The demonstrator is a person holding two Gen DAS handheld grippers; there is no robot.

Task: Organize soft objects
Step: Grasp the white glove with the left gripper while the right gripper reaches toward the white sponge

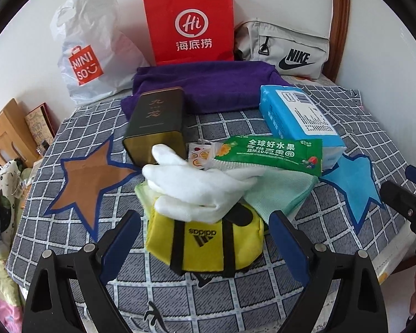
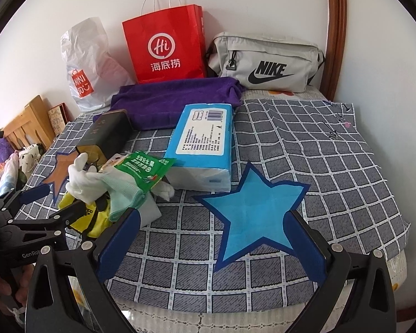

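Observation:
A yellow Adidas pouch (image 1: 205, 238) lies on the checked cloth between the fingers of my open left gripper (image 1: 205, 222). A white glove (image 1: 197, 186) lies on top of it, beside a mint cloth (image 1: 280, 191) and a green snack packet (image 1: 271, 152). A folded purple towel (image 1: 208, 86) and a blue tissue pack (image 1: 299, 119) lie behind. My right gripper (image 2: 213, 219) is open and empty over the blue star patch (image 2: 252, 208). The left gripper (image 2: 52, 202) also shows at the pile in the right wrist view.
A dark tin box (image 1: 155, 125) stands left of the pile, near a brown star patch (image 1: 88, 180). A Miniso plastic bag (image 1: 91, 47), a red paper bag (image 1: 191, 25) and a grey Nike bag (image 1: 285, 47) line the wall. The table edge runs close below both grippers.

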